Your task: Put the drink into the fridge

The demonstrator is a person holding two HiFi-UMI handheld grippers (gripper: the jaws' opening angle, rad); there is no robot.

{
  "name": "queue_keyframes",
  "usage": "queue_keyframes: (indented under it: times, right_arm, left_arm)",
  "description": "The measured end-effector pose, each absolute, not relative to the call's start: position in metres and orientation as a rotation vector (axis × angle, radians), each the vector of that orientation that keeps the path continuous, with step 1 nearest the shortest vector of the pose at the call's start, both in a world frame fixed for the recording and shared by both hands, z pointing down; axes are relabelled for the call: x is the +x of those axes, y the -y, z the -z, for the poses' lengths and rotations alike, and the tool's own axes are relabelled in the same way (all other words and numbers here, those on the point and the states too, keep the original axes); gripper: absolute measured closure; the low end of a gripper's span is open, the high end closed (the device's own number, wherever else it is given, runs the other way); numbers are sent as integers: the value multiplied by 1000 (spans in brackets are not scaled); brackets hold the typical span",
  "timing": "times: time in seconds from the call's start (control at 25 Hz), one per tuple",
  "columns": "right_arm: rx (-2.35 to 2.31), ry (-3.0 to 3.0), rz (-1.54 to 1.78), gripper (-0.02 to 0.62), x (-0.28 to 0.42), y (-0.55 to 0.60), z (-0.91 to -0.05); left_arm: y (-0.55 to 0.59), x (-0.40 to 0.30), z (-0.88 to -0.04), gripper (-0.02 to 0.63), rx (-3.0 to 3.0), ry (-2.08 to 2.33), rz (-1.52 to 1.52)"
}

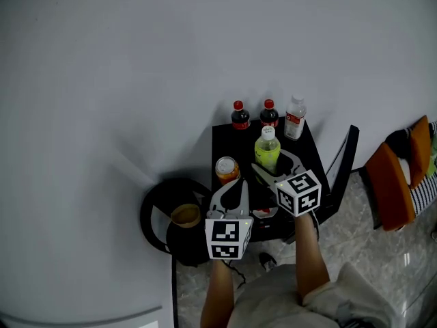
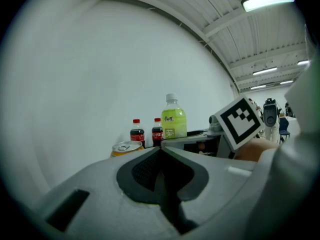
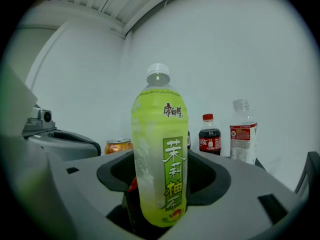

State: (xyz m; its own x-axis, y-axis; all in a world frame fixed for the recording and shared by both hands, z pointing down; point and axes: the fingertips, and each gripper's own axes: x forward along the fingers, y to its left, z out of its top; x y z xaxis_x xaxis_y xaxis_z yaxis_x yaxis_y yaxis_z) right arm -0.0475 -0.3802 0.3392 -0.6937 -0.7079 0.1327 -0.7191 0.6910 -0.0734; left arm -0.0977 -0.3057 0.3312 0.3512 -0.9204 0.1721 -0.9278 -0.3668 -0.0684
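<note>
Green tea bottle (image 3: 159, 159), brand 康师傅 in dark characters up top, vertical green label reading 茉莉柚茶, cola bottle (image 3: 209, 134), red label with white Coca-Cola script, clear bottle (image 3: 243, 134), red-and-white label print too small to read, orange can (image 3: 118, 146), print illegible

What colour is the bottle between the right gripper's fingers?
The bottle is yellow-green, white cap; best in right gripper view.

Black round bin (image 1: 151, 210) left of table (image 1: 224, 145); orange chair (image 1: 395, 180) rt.

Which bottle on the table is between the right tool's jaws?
The green tea bottle with the white cap; the two cola bottles and the clear bottle stand farther back.
</note>
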Motion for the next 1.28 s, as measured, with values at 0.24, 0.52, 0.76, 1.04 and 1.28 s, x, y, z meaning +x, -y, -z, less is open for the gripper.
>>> queue_keyframes:
  times: [0.24,0.52,0.76,1.04,1.28]
  right_arm:
    - [1230,2763,-126,319,-47,369,-339]
    - [1315,2758,-107,321,-36,327,-337]
    - [1355,2755,-55,322,-33,276,-334]
    - [1448,2733,-21,327,-21,206,-362]
    - [1409,2702,-163,327,-7,149,-436]
  left_arm:
    - [295,-111,-334,597,2492,1777,-274]
    - [250,-115,-352,598,2459,1762,-258]
    - [199,-125,-367,597,2403,1767,-256]
    - [136,-124,-390,597,2354,1751,-227]
    - [96,-102,-437,597,2341,1685,-249]
